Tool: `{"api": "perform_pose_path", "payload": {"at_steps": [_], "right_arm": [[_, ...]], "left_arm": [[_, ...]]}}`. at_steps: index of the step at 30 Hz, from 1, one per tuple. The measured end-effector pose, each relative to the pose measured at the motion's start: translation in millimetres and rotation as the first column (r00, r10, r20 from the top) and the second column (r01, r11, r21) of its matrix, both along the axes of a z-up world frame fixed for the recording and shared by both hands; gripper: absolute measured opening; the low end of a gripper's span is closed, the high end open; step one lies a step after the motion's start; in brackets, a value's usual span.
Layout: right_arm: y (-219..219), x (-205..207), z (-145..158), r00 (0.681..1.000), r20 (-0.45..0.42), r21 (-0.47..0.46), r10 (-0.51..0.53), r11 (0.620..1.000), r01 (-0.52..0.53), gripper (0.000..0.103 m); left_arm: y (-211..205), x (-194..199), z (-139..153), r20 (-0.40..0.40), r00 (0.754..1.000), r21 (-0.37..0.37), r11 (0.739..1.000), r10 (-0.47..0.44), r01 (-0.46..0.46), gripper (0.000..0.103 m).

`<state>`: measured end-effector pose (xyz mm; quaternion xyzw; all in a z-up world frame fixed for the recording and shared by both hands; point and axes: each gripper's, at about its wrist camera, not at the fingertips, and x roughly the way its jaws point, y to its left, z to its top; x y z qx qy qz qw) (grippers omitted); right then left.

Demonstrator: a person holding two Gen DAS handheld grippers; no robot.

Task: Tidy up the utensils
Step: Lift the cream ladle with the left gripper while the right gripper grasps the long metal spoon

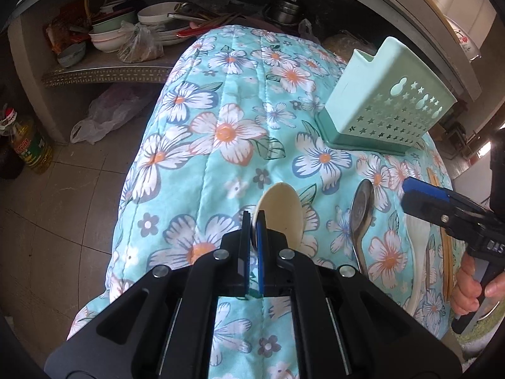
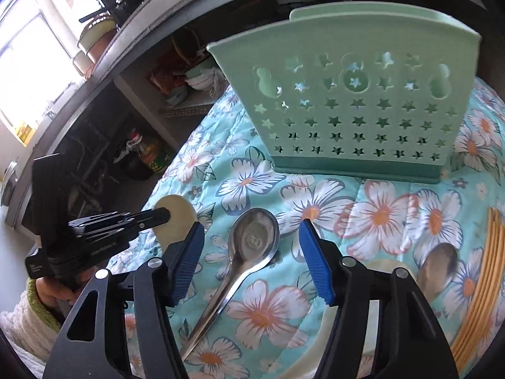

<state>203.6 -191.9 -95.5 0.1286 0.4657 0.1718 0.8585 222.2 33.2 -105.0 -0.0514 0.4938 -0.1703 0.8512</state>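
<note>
My left gripper [image 1: 253, 218] is shut on the edge of a cream plastic spoon [image 1: 282, 210], held just above the floral quilt; it also shows in the right wrist view [image 2: 175, 221]. My right gripper [image 2: 249, 230] is open, its blue pads either side of a steel spoon [image 2: 252, 243] lying on the quilt; that spoon also shows in the left wrist view [image 1: 361, 218]. A mint-green utensil holder [image 2: 350, 101] with star holes stands upright beyond the spoon; it also shows in the left wrist view [image 1: 383, 101].
A second steel spoon [image 2: 438, 268], yellow chopsticks [image 2: 483, 284] and a cream ladle [image 2: 318, 350] lie at the right on the quilt [image 1: 205, 145]. A shelf of bowls [image 1: 126, 31] stands behind, an oil bottle [image 1: 30, 145] on the tiled floor left.
</note>
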Motion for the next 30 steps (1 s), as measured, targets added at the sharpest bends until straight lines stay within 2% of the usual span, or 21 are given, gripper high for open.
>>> {"api": "perform_pose_path", "payload": {"at_steps": [7,11,14,19,22,25,30], "right_arm": [[9,34,-27,0.996,-0.078,-0.038,0.031,0.999,-0.034,0.045],[11,41,-36,0.994,-0.104,-0.056,0.041,0.997,-0.047,0.041],[13,42,-36,0.993,-0.104,-0.069,0.054,0.996,-0.061,0.034],[29,42,-35,0.99,-0.114,-0.112,0.087,0.989,-0.1,0.017],[34,37,-32,0.989,-0.11,-0.137,0.093,0.985,-0.108,0.012],[35,34,-27,0.99,-0.105,-0.119,0.093,0.987,-0.106,0.006],[30,24,-14,0.994,-0.078,-0.134,0.08,0.987,-0.09,0.003]], "left_arm": [[4,-4,-5,-0.001,1.0,0.001,1.0,0.016,-0.016,0.003],[5,-3,-6,-0.001,1.0,-0.003,1.0,0.015,-0.015,0.003],[5,-3,-6,-0.002,1.0,-0.007,1.0,0.014,-0.014,0.003],[6,-3,-7,-0.004,1.0,-0.011,1.0,0.013,-0.013,0.003],[6,-2,-8,-0.004,1.0,-0.01,1.0,0.015,-0.015,0.003],[5,-1,-8,-0.004,1.0,-0.008,1.0,0.015,-0.015,0.003],[4,-3,-7,0.003,1.0,0.006,1.0,0.014,-0.014,0.003]]}}
